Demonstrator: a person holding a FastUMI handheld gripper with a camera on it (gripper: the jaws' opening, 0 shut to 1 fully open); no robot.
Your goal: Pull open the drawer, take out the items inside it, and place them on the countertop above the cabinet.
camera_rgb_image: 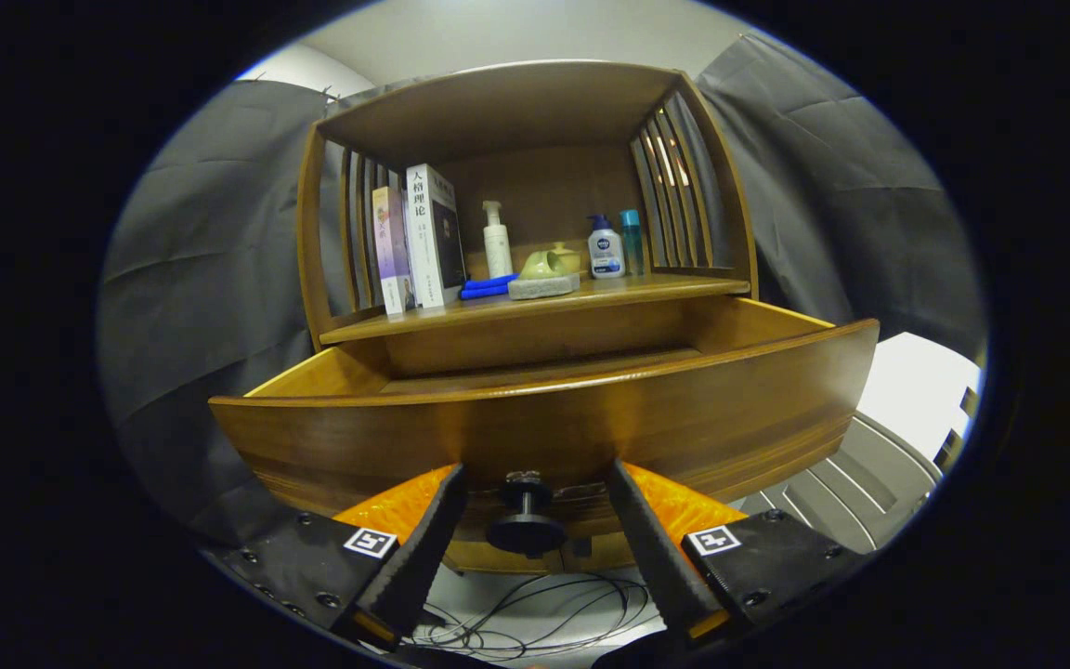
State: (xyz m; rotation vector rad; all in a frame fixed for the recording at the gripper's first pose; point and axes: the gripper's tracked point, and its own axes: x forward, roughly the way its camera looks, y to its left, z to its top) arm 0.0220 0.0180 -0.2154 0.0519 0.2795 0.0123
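Note:
The wooden cabinet's drawer point(544, 418) stands pulled out toward me, and its front panel hides whatever lies inside. Its black knob point(526, 520) sits between my two fingers point(424, 548), which stand well apart and touch neither side of it. My gripper point(535, 472) is open, close up against the drawer front. Just above and behind the drawer runs the countertop point(646, 286), under a wooden hood with slatted sides.
On the countertop stand two books point(424, 237), a white pump bottle point(497, 242), a blue cloth point(487, 288), a green object on a grey pad point(544, 274), a lotion bottle point(606, 249) and a teal bottle point(631, 240). Cables point(535, 618) lie on the floor below the drawer.

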